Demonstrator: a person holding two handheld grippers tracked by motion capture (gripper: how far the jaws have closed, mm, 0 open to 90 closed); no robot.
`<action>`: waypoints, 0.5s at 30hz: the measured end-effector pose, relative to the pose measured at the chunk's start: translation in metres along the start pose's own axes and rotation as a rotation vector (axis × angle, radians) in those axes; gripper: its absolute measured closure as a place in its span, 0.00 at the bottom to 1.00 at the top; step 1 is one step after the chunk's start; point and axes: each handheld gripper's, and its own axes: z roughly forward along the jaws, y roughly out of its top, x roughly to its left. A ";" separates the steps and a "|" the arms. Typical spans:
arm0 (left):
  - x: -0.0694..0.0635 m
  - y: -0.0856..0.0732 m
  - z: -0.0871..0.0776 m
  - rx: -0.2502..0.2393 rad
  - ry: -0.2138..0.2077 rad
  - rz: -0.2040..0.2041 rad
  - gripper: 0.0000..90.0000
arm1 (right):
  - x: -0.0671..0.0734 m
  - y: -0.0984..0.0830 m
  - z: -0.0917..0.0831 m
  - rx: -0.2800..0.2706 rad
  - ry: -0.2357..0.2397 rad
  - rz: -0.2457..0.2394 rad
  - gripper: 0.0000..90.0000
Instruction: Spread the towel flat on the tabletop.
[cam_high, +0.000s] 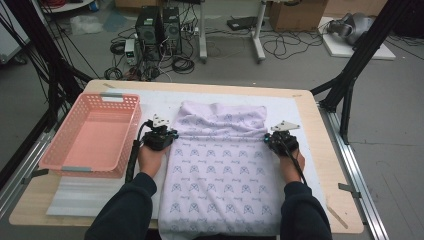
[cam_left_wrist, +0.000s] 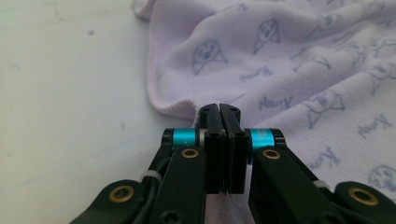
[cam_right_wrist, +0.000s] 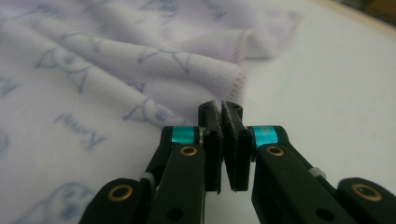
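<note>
Squarely at the centre of the high view, a pale lilac printed cloth (cam_high: 219, 165) is lying across the white mat (cam_high: 292, 107) that is covering the wooden table (cam_high: 327, 165), its near end hanging over the bottom edge of the frame. Going from the left: a pink plastic basket (cam_high: 92, 132) is sitting at the left of the frame, well apart from the cloth's edge. Just right of it, the left gripper (cam_high: 167, 136) is resting at the cloth's left edge, the person's dark-sleeved forearm coming up from the bottom. In the left gripper view its black jaws are standing pressed together — the cloth's hem (cam_left_wrist: 175, 106) is curling just beyond their tips, and whether any fabric is pinched between them cannot be told. A crease is running straight across the cloth from one gripper to the other, with bunched folds gathering behind it toward the top of the frame. At the right edge of the cloth, the right gripper (cam_high: 272, 140) is mirroring the first; its jaws, too, are together in the right gripper view, a stitched fold (cam_right_wrist: 236, 81) of fabric lying just past them.
</note>
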 end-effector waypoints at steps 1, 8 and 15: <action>-0.003 0.001 0.002 0.005 0.007 0.014 0.98 | -0.002 0.003 0.004 0.002 -0.030 -0.013 0.96; 0.003 0.001 -0.013 0.017 -0.027 -0.043 0.54 | -0.005 0.004 -0.006 -0.052 0.007 0.078 0.76; 0.004 -0.020 -0.039 0.062 -0.062 -0.043 0.54 | 0.000 -0.017 -0.046 -0.109 0.126 0.102 0.66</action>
